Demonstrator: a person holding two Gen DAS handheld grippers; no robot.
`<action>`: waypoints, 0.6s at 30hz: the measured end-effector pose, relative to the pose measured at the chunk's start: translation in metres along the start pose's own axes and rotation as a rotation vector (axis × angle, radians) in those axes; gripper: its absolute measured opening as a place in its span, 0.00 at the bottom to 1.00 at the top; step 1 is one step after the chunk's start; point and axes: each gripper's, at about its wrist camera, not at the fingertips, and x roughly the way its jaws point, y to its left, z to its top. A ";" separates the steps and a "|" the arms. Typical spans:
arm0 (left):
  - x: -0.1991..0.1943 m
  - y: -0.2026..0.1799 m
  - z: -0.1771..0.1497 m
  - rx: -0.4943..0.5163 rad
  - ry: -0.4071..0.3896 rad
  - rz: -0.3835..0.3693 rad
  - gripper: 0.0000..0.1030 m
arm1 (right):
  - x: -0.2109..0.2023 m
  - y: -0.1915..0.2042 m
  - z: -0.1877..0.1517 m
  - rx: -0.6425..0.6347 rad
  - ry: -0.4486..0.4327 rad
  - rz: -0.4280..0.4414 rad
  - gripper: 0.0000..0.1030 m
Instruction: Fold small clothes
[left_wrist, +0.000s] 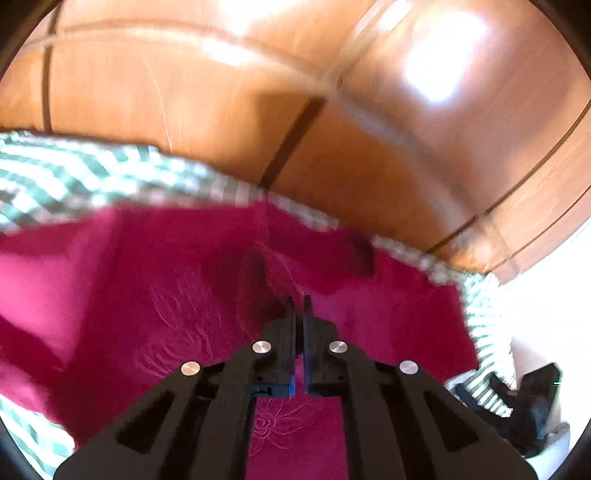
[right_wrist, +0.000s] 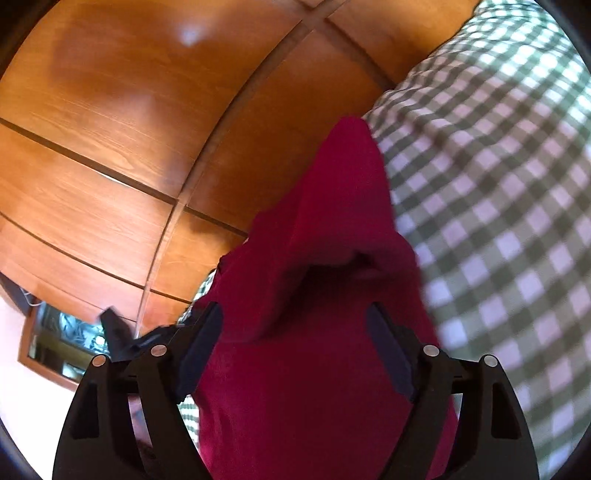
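Left gripper (left_wrist: 299, 301): pinched a fold of crimson embroidered cloth garment (left_wrist: 147, 295).
Right gripper (right_wrist: 295, 325): spread wide around the garment, at 6 o'clock.
Underlay: green-and-white checked bedsheet (right_wrist: 498, 184).

Glossy orange-brown wooden panelled wardrobe front (left_wrist: 229, 110) behind, split by dark narrow grooves, bright window glare reflected on upper right panels. Green-and-white checked bedsheet (right_wrist: 498, 192) spread below, running up against panels. White wall (left_wrist: 546, 314) at right edge. Wood-framed glass panel (right_wrist: 59, 343) low at left, blurred.
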 end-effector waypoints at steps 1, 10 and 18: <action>-0.016 0.005 0.003 -0.015 -0.038 -0.012 0.02 | 0.005 0.003 0.005 -0.009 -0.019 -0.011 0.77; -0.016 0.040 -0.022 0.064 -0.014 0.216 0.02 | 0.034 -0.011 -0.007 -0.048 0.019 -0.099 0.77; 0.009 0.033 -0.036 0.145 -0.015 0.321 0.08 | 0.008 0.042 -0.022 -0.313 0.074 -0.172 0.77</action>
